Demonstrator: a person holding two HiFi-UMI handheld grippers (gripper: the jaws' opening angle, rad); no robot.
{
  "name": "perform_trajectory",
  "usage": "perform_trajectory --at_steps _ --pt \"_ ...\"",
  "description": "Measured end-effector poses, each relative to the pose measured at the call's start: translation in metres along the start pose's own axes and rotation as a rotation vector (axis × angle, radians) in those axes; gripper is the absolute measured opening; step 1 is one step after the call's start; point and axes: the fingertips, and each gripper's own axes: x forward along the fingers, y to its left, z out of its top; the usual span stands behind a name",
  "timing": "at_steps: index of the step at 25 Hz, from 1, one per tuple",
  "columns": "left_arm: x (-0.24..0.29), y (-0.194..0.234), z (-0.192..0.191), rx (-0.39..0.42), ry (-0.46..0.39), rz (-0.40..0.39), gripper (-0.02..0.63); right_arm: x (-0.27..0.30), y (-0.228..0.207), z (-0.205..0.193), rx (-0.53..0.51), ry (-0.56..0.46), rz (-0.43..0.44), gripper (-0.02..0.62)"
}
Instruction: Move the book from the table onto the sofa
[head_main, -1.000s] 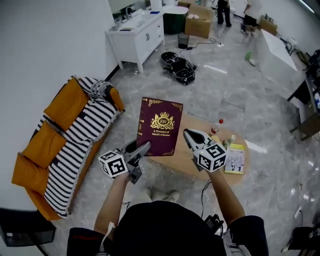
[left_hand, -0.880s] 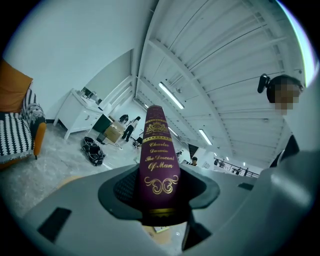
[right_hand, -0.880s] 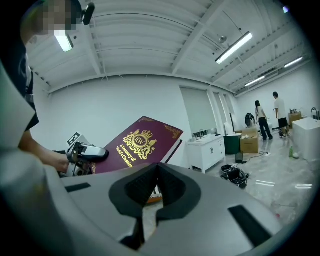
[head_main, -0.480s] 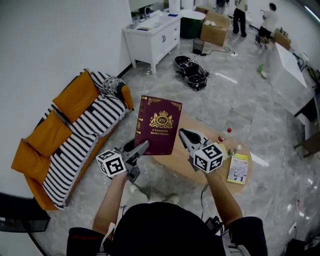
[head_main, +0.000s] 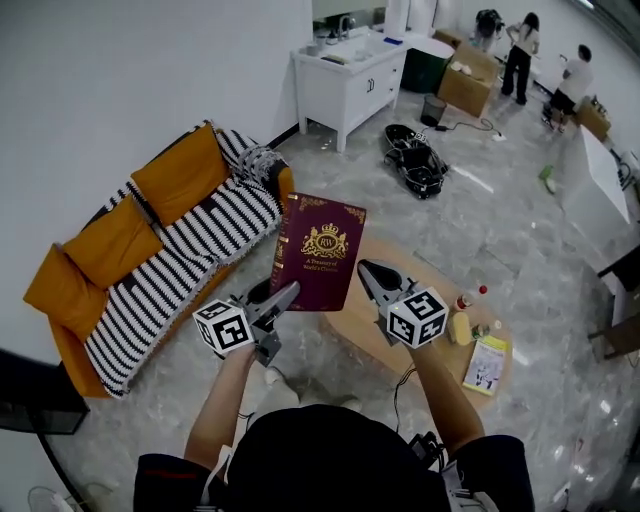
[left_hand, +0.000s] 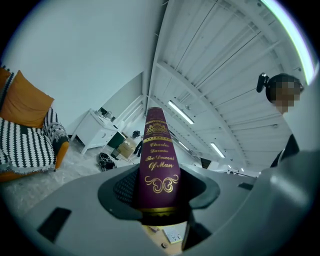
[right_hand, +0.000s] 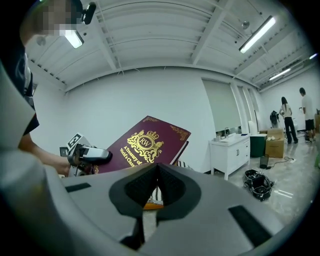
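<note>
Head view, entries left to right.

Item: sofa (head_main: 150, 250), orange with a striped throw, well apart from my load, not yet reached.

Item: my left gripper (head_main: 283, 297), jaws clamped on the lower end of the spine of the book (head_main: 318, 252). The volume stood upright in the air, cover toward me, clear of the table (head_main: 350, 325).

Item: my right gripper (head_main: 368, 272), jaws pressed together with nothing between them, just beside the book's right edge.

Handling note: I judged the hardback stiff and fairly heavy, its glossy cover apt to slip or swing from a one-corner hold. A grip across the spine, with support under the lower edge, seemed safest.
</note>
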Motion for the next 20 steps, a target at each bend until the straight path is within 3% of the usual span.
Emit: perform_trajectory --at_steps 5,11,20 --pt "-0.034 0.033 0.032 -0.012 -0.054 0.043 0.222 0.054 0.023 0.014 -0.014 0.012 0.054 0.015" --pt "-0.103 0.105 0.096 -0.027 -0.092 0.065 0.222 0.172 0.083 0.034 -0.025 0.032 0.105 0.017" --pt "-0.104 0.105 0.093 0.018 -0.147 0.138 0.222 0.187 0.082 0.038 -0.024 -0.018 0.214 0.016"
